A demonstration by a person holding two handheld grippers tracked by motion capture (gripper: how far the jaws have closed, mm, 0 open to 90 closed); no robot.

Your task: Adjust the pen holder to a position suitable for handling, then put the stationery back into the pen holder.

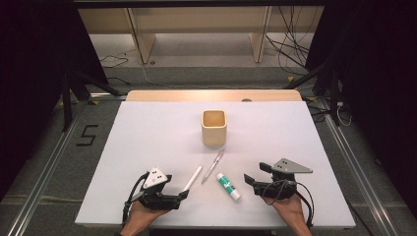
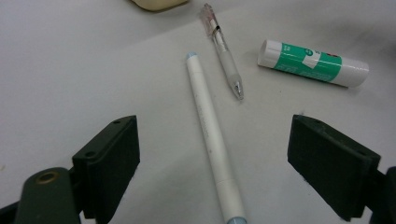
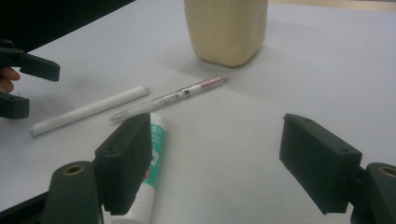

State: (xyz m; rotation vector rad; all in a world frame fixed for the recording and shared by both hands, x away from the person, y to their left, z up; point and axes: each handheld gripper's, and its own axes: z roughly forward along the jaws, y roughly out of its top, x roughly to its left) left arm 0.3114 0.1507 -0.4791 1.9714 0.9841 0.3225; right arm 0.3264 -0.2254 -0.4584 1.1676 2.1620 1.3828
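A cream square cup (image 1: 214,127) stands upright mid-table on the white sheet (image 1: 142,142). Nearer lie a white pen (image 1: 192,178), a clear pen (image 1: 213,166) and a green-and-white glue stick (image 1: 228,187). My left gripper (image 1: 177,188) is open, its jaws either side of the white pen's (image 2: 208,126) near end without touching it; the clear pen (image 2: 224,51) and glue stick (image 2: 313,63) lie beyond. My right gripper (image 1: 255,173) is open and empty just right of the glue stick (image 3: 156,140), whose lower part is hidden behind one jaw. The cup (image 3: 226,28) is ahead.
A strip of wooden tabletop (image 1: 211,95) shows beyond the sheet's far edge. Cables (image 1: 290,44) and wooden furniture legs (image 1: 142,42) are on the floor behind. Black stands (image 1: 69,93) flank the table, and a "5" mark (image 1: 87,135) is on the floor at left.
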